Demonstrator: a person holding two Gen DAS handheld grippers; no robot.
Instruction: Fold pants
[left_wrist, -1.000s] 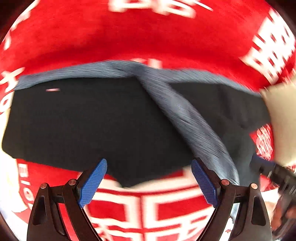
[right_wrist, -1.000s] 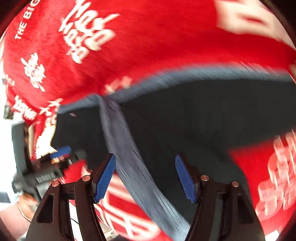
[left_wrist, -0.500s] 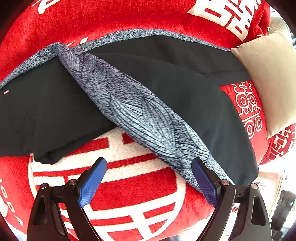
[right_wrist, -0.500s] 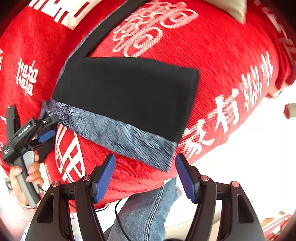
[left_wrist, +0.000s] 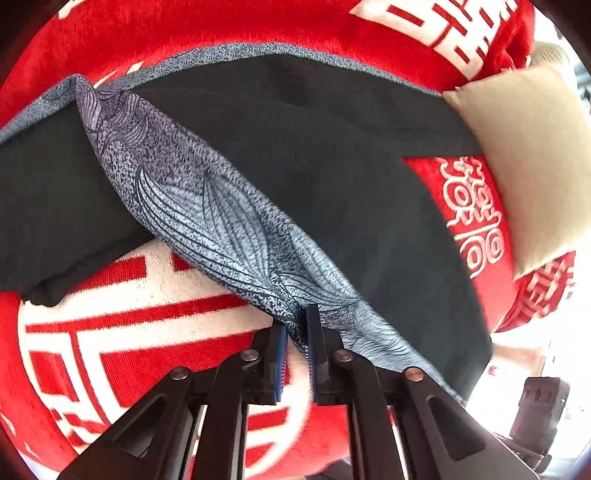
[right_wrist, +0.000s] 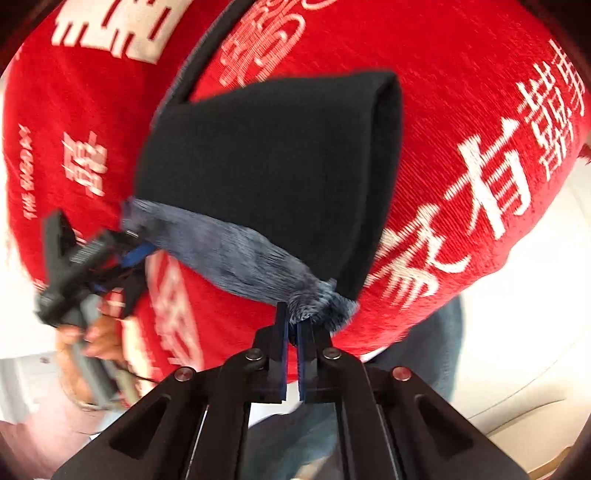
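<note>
Left wrist view, grip: we see the left gripper (left_wrist: 296, 338), whose jaws have just been closing, clamped on the patterned grey band (left_wrist: 207, 210) at lower centre of the frame.
Left wrist view, pants: the black pants (left_wrist: 332, 177) lie across the red blanket (left_wrist: 110, 350), spanning the middle of the frame; a beige cushion (left_wrist: 524, 158) touches them at upper right.
Left wrist view, risk: we judge the bite narrow, so a quick lift could pull the band free.
Right wrist view, grip: the right gripper (right_wrist: 292, 334) has also just been closing and pinches the band's end at centre.
Right wrist view, left tool: blurred at left, in a hand (right_wrist: 92, 332).
Right wrist view, risk: we think uneven pulling between the two grippers could skew the fold or drag the blanket.
</note>
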